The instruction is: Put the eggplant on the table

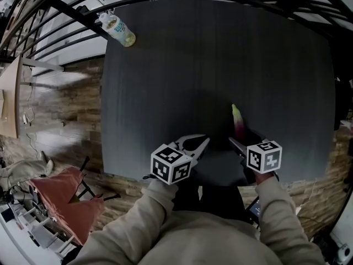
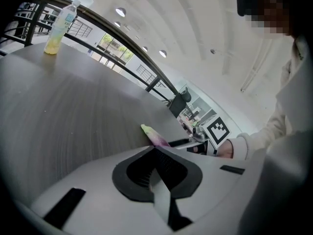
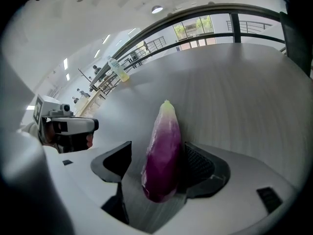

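A purple eggplant (image 1: pixel 238 123) with a pale green tip lies on the dark table (image 1: pixel 182 65) near its front edge. Seen from the right gripper view, the eggplant (image 3: pixel 164 148) sits between the jaws of my right gripper (image 3: pixel 159 164), leaning against the right pad (image 3: pixel 201 164) with a gap to the left pad (image 3: pixel 116 161). That gripper (image 1: pixel 241 141) is open. My left gripper (image 1: pixel 203 141) hovers just left of the eggplant, its jaws closed with nothing in them. The left gripper view shows the eggplant (image 2: pixel 153 135) just beyond its meeting tips (image 2: pixel 155 150).
A plastic bottle (image 1: pixel 118 30) of yellowish drink stands at the table's far left corner, also visible as the bottle (image 2: pixel 57 27) and the bottle (image 3: pixel 119 70). A black railing (image 1: pixel 71 15) runs behind the table. A red seat (image 1: pixel 66 199) stands on the floor at the lower left.
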The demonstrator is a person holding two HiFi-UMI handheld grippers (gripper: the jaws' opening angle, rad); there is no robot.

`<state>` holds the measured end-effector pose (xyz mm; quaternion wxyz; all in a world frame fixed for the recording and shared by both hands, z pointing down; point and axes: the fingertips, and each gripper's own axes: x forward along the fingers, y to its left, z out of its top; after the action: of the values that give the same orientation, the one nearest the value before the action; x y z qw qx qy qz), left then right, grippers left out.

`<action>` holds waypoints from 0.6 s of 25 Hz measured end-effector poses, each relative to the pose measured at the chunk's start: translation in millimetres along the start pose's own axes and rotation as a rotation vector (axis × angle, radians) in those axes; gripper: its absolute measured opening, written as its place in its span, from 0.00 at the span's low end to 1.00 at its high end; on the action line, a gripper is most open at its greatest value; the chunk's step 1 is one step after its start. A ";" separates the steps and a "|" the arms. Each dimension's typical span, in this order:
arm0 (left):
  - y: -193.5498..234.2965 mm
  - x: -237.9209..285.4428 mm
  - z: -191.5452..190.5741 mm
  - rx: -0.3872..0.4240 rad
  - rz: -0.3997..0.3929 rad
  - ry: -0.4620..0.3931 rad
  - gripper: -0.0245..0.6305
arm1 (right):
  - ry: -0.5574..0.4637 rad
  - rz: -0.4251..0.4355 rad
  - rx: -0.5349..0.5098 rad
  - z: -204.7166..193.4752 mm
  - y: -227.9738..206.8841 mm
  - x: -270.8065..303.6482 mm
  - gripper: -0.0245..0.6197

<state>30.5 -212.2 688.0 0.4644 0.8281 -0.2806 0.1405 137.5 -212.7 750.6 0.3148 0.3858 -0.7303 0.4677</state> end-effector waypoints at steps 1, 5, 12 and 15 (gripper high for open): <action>-1.9 -2.3 1.6 0.003 0.003 -0.001 0.04 | -0.003 -0.002 -0.001 0.3 0.5 -2.8 0.55; -7.4 -13.0 18.9 0.037 0.017 -0.017 0.04 | -0.023 -0.028 -0.009 8.1 -0.8 -12.2 0.55; -27.6 -32.1 61.0 0.123 0.028 -0.046 0.04 | -0.084 -0.059 -0.005 28.7 -8.9 -48.7 0.55; -43.7 -41.9 84.4 0.171 0.019 -0.067 0.04 | -0.123 -0.062 -0.034 48.2 -9.6 -71.6 0.55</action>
<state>20.5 -251.8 592.5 0.3811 0.8663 -0.2908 0.1404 177.1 -240.6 678.5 0.2901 0.4309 -0.7438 0.4207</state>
